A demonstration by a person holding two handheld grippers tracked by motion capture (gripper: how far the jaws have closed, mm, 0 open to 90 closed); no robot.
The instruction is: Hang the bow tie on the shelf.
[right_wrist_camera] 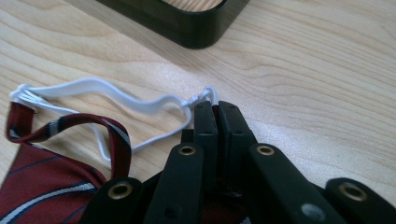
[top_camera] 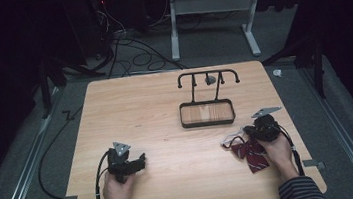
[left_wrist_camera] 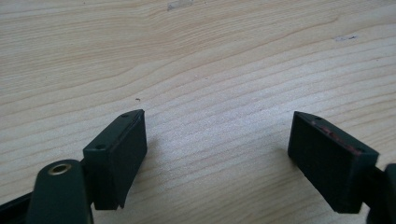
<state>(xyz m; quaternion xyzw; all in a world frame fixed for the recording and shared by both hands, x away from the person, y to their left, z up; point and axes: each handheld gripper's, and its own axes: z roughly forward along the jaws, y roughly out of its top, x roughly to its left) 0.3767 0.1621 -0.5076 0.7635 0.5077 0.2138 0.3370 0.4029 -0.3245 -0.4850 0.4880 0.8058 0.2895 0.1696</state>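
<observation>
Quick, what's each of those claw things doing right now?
Left gripper: open, holding nothing.
Right gripper: shut on the white elastic loop of the striped tie.

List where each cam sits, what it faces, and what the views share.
High view: above the person's side, facing forward and down on the light wooden table; both forearms enter at the bottom.
Left gripper view: on the left gripper, jaws open over bare wood.
Right gripper view: on the right gripper, shut on the white elastic loop.
Shared: dark red striped necktie, black metal tray.

Tie [right_wrist_camera: 42,186] cut off by frame's edge
</observation>
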